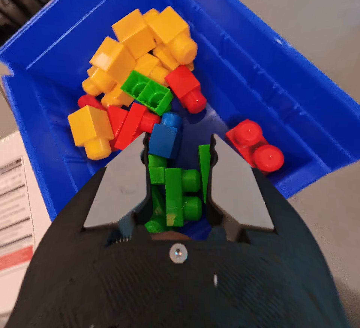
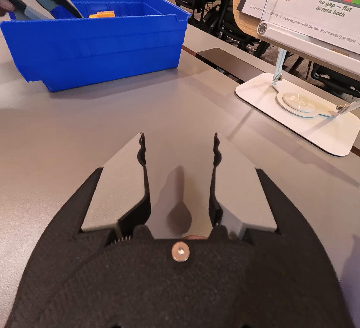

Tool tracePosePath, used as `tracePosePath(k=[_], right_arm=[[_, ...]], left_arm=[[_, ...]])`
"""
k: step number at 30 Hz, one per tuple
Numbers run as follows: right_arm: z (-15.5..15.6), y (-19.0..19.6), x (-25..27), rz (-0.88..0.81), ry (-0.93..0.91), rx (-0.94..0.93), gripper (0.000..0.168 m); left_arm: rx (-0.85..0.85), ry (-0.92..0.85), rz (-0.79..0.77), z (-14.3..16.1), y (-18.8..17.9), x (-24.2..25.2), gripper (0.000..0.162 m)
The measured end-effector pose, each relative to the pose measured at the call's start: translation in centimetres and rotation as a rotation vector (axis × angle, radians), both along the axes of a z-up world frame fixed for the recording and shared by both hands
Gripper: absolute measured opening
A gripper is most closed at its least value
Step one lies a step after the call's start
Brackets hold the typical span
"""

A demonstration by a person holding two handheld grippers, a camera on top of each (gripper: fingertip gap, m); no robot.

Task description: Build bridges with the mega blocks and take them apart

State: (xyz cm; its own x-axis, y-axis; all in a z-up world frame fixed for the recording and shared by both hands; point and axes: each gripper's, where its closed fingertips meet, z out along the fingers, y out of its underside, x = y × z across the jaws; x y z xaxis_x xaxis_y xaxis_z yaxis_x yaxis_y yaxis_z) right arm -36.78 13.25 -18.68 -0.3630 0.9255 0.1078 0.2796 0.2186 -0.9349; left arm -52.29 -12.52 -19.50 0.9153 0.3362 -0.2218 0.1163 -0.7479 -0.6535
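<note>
The left gripper [image 1: 178, 143] hangs over the blue bin [image 1: 253, 49] with its fingers spread wide and nothing between them. Left of the left finger lies a yellow block [image 1: 90, 125] and a red one [image 1: 134, 123]; past the tips is a heap of yellow blocks [image 1: 140, 45]. Just ahead of the gap sits a small blue block [image 1: 165, 141], and inside the gap, lower down, green blocks [image 1: 175, 192] lie on their sides. Right of the right finger rests a red two-stud block [image 1: 253, 147].

These look like light, stiff, smooth plastic, so a grip across the flat side walls should hold better than one on the round studs.

The right gripper [image 2: 179, 139] is likewise wide open and empty, over bare grey table [image 2: 116, 123], the bin far off past its left finger.
</note>
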Motion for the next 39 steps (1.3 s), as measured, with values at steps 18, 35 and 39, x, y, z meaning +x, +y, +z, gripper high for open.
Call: tracePosePath(k=[18, 35, 39], right_arm=[[-0.3, 0.0, -0.2, 0.001, -0.012, -0.012, 0.068], [-0.4, -0.2, -0.3, 0.022, -0.024, -0.047, 0.066], [-0.4, -0.3, -0.3, 0.029, -0.026, -0.068, 0.065]], left_arm=[[0.003, 0.377, 0.185, 7.0, -1.4, -8.7, 0.052], [-0.096, -0.065, 0.09, -0.1, 6.8, -11.4, 0.056], [-0.165, -0.019, 0.076, -0.5, 6.1, -12.4, 0.039]])
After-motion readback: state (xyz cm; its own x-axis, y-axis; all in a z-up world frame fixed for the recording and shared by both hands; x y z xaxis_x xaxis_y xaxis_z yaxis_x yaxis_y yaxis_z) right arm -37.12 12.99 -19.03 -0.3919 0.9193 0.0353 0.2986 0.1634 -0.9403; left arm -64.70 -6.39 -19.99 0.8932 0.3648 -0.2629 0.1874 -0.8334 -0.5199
